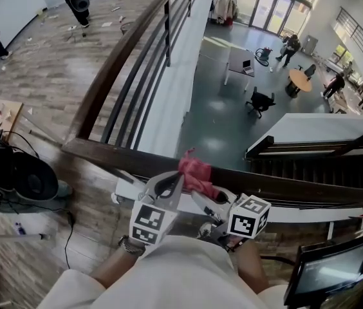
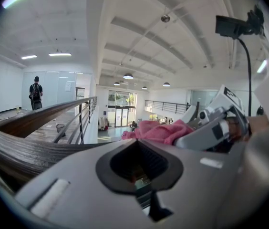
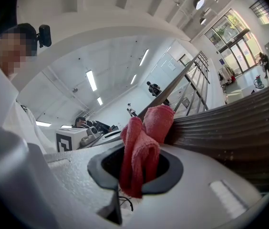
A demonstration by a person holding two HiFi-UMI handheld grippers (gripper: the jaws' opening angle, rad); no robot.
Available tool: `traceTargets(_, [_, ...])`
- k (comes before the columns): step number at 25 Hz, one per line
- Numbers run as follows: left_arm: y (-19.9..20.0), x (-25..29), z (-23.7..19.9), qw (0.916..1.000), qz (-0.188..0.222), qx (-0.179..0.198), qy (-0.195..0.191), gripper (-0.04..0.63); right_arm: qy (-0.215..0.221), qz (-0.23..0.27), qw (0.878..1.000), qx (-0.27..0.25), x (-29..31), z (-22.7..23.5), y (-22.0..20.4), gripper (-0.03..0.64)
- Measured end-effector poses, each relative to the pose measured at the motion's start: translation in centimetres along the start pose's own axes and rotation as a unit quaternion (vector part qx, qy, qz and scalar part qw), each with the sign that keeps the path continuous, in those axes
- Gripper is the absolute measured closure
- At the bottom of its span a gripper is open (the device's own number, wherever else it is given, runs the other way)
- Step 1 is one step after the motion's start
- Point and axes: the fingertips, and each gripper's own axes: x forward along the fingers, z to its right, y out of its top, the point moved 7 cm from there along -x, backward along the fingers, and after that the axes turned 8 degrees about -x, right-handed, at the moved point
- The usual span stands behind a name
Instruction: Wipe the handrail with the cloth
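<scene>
Black cabled equipment [image 1: 14, 172] sits at 9 o'clock. The dark brown wooden handrail [image 1: 98, 153] runs from there toward 4 o'clock. The left gripper [image 1: 170, 184], fingers together and empty, is just beside the pink terry cloth [image 1: 196, 171], which is bunched on the rail near 6 o'clock. The right gripper [image 1: 202, 198] has its fingers clamped on that cloth. A dark monitor [image 1: 333, 269] stands at 5 o'clock.

Round table [image 1: 300, 80], black chair [image 1: 259, 100], monitor [image 1: 328, 269]

No words or numbers can be read anywhere. The left cube [image 1: 149, 223] and right cube [image 1: 249, 216], bottom middle, show only black-and-white squares, no letters.
</scene>
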Motion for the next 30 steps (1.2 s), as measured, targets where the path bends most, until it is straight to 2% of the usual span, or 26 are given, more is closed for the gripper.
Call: traceTargets(30, [0.6, -1.3, -1.6, 0.9998, 0.008, -0.011, 0.014, 0.591, 0.014, -0.01, 1.0, -0.003, 1.9, -1.0, 0.8, 0.555])
